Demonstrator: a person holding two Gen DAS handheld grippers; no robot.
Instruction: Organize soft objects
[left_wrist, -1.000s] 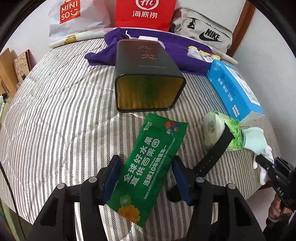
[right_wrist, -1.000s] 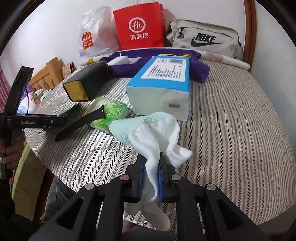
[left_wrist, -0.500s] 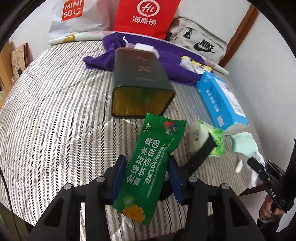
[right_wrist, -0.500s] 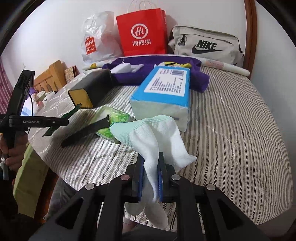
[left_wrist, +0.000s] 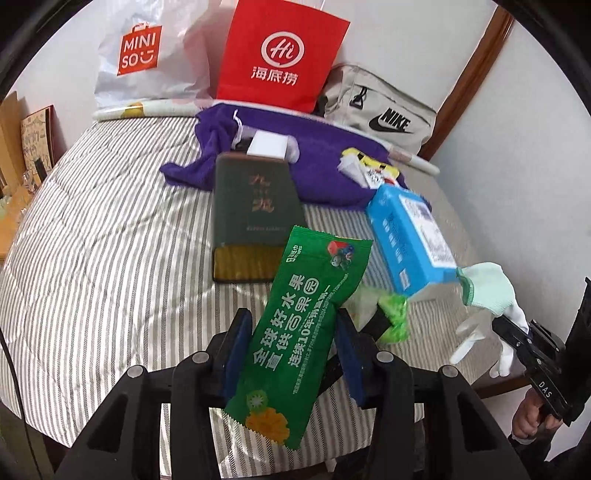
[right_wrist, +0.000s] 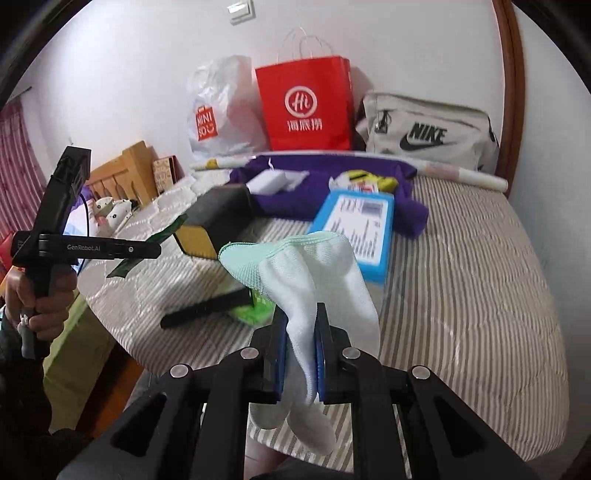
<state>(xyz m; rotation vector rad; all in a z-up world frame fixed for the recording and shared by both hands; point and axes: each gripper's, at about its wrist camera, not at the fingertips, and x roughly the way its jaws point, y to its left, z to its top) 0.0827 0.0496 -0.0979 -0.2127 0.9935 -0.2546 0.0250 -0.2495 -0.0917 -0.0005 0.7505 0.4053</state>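
Left gripper (left_wrist: 291, 354): blue pads, having just closed, pinch green wipes packet (left_wrist: 295, 332) lifted clear of striped bed (left_wrist: 110, 258) | Right gripper (right_wrist: 301, 354): pads pressed tight on white glove (right_wrist: 314, 284), mint cuff up, fingers dangling | Background: dark tin (left_wrist: 255, 218), blue tissue pack (left_wrist: 410, 236) resting on bed.

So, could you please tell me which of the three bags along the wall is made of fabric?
The grey Nike bag, at the right end; the red bag is stiff paper and the white Miniso bag is crinkled plastic.
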